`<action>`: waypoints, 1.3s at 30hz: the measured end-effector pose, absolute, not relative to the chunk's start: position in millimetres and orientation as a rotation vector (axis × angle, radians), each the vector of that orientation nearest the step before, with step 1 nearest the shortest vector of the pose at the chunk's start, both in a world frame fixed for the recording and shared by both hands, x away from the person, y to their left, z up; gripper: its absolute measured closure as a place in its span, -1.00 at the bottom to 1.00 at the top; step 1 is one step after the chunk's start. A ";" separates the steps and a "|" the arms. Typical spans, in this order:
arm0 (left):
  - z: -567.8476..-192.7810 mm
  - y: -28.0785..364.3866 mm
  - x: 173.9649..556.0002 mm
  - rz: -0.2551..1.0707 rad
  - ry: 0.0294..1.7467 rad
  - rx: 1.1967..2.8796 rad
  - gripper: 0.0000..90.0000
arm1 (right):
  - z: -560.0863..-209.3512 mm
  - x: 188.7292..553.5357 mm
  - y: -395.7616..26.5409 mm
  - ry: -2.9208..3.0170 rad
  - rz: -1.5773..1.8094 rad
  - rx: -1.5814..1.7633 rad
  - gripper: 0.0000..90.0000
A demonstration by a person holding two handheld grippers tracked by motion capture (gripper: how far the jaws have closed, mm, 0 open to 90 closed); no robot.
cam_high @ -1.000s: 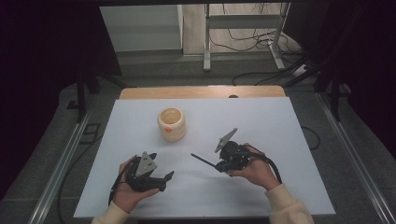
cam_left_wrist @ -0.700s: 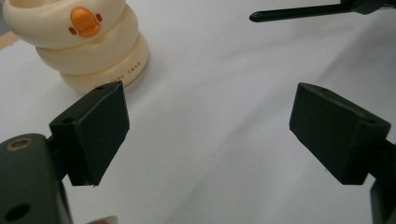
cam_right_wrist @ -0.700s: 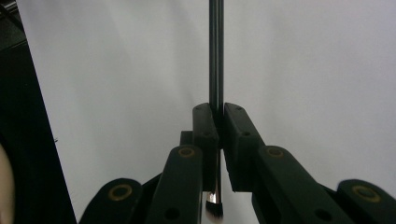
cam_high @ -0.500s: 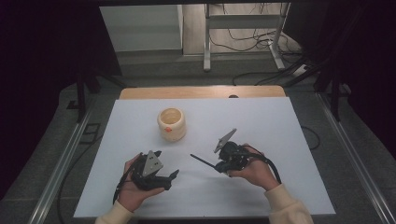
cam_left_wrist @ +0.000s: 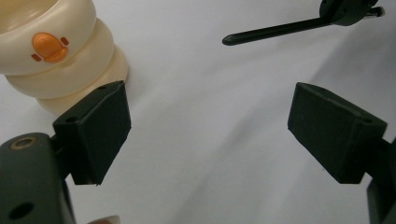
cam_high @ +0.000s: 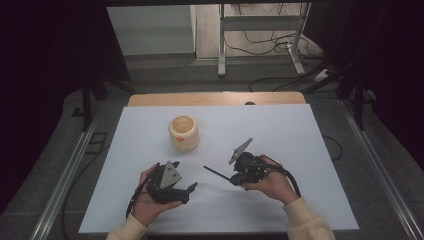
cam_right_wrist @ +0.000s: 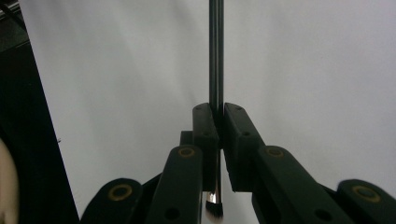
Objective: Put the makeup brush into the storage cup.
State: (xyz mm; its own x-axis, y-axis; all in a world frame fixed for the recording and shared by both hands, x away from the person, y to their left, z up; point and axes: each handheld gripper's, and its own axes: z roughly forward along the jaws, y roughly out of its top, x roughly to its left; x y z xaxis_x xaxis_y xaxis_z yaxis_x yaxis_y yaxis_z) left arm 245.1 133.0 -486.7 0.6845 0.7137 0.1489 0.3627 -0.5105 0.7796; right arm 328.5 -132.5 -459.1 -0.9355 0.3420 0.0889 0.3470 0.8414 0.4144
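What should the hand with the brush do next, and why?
Probably swing the brush toward the cup. The right gripper already clamps it, handle sticking out over bare table, while the left gripper waits open beside the cup.

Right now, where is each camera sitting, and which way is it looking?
High view: above the table, looking forward and down; both hands, sleeves, cup.
Left gripper view: on the left gripper, looking between open jaws at the cup and brush.
Right gripper view: on the right gripper, looking along jaws shut on the brush.
All three share the brush.
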 end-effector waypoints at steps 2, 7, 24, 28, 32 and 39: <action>-486.7 132.1 245.2 0.592 0.822 2.141 -0.70 | -459.3 328.3 -132.2 -3.002 -0.677 -0.563 0.85; -486.9 126.7 246.7 0.592 0.798 2.153 -0.69 | -458.8 327.5 -131.4 -3.001 -0.672 -0.564 0.85; -490.4 116.6 252.5 0.546 0.759 2.200 -0.68 | -462.2 327.6 -129.4 -2.990 -0.669 -0.547 0.85; -489.9 112.0 255.5 0.546 0.747 2.214 -0.70 | -460.7 327.4 -130.3 -2.985 -0.677 -0.549 0.85; -488.9 103.2 258.5 0.543 0.714 2.235 -0.69 | -461.1 327.4 -130.0 -2.982 -0.672 -0.548 0.85; -485.9 92.5 262.7 0.548 0.677 2.264 -0.69 | -461.7 327.0 -129.2 -2.977 -0.666 -0.548 0.85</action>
State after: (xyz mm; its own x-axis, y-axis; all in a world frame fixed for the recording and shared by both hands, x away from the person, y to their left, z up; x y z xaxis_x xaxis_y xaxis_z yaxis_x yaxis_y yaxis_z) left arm 262.7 92.5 -485.9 0.7736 0.6054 0.1870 0.3089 -0.6180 0.7230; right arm 327.0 -129.2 -461.7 -0.9367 0.3304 0.1163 0.3485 0.8453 0.4050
